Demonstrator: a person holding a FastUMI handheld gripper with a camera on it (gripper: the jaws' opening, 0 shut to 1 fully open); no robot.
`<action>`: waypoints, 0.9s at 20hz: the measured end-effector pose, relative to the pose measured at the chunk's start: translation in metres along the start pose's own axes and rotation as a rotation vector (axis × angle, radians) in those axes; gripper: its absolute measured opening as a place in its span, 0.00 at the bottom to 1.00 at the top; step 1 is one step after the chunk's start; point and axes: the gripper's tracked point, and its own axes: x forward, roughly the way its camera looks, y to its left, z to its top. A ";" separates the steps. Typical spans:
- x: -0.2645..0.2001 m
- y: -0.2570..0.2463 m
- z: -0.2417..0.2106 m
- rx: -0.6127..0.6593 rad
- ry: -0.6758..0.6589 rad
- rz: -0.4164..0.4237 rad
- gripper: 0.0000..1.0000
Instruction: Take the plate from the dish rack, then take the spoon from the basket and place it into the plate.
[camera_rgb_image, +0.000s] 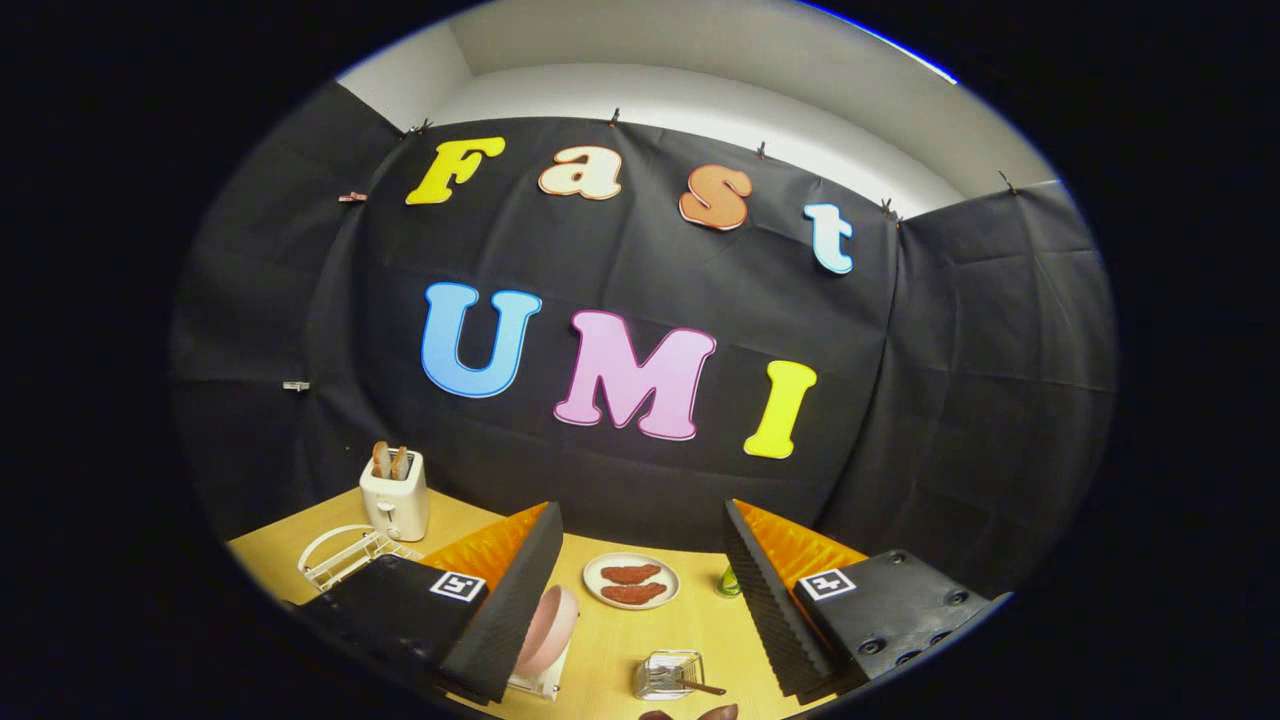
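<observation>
Hovering above the wooden table (610, 640) with its fingers spread wide and nothing between them, the gripper (640, 610) sits released at the lower centre of the frame, apparently held high and back so that the whole workspace can be taken in before any reach. Just beside the left finger, at the lower left of centre, the pink plate (552, 628) stands on edge in a small white dish rack (538, 682), a pose that leaves its rim free for a pinch from above; this is likely the first target, and nothing suggests it has been lifted yet. Slightly right of it, near the bottom of the frame between the fingers, a small wire basket (668, 674) holds the spoon (700, 686), whose handle pokes out toward the right, offering a place to grip later. Farther off, in the middle of the gap, a white dish with two reddish-brown pieces of food (631, 581) lies flat. A small green object (729, 581) peeks out beside the right finger; I cannot tell what it is. Toward the left of the frame stand a white toaster with toast (394, 495) and a second white wire rack (345, 556), both well apart from the task's things.
</observation>
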 end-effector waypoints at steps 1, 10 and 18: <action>0.003 0.005 -0.005 0.008 0.019 0.007 0.97; 0.047 0.044 -0.093 -0.010 0.319 0.035 0.98; 0.074 0.071 -0.197 -0.024 0.610 0.022 0.95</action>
